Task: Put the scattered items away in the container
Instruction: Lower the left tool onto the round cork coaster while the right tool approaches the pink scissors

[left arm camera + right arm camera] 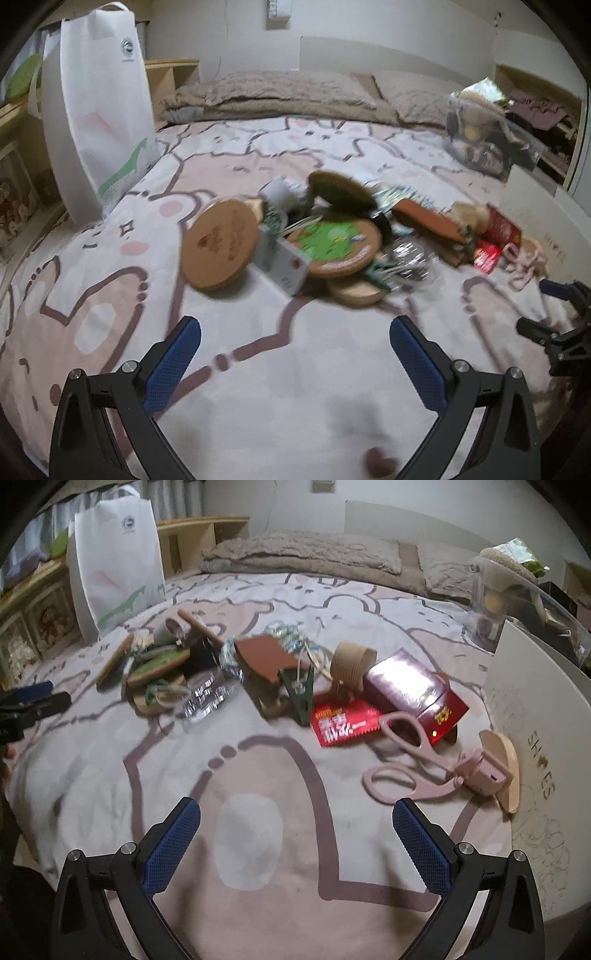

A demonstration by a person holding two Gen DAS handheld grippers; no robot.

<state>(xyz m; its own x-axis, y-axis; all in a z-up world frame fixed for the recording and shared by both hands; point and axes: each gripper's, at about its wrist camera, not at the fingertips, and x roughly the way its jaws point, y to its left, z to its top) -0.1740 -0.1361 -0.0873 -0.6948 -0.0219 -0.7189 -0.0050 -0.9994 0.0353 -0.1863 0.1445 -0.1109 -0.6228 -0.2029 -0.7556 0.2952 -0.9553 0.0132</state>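
Left gripper point(295, 354) spread wide, empty, hovering above blanket point(258, 369), short of pile. Right gripper point(295, 834) likewise wide, nothing between blue pads point(421, 845). Scattered pile mid-bed: cork coaster point(219, 245) tilted at left, green-printed coaster point(334, 245) beside it, small white box point(282, 264) between. Pink scissors point(402, 771) near right gripper, touching red box point(417, 698). White shoebox point(532, 738) at right edge. White bag point(99, 110) upright at left.
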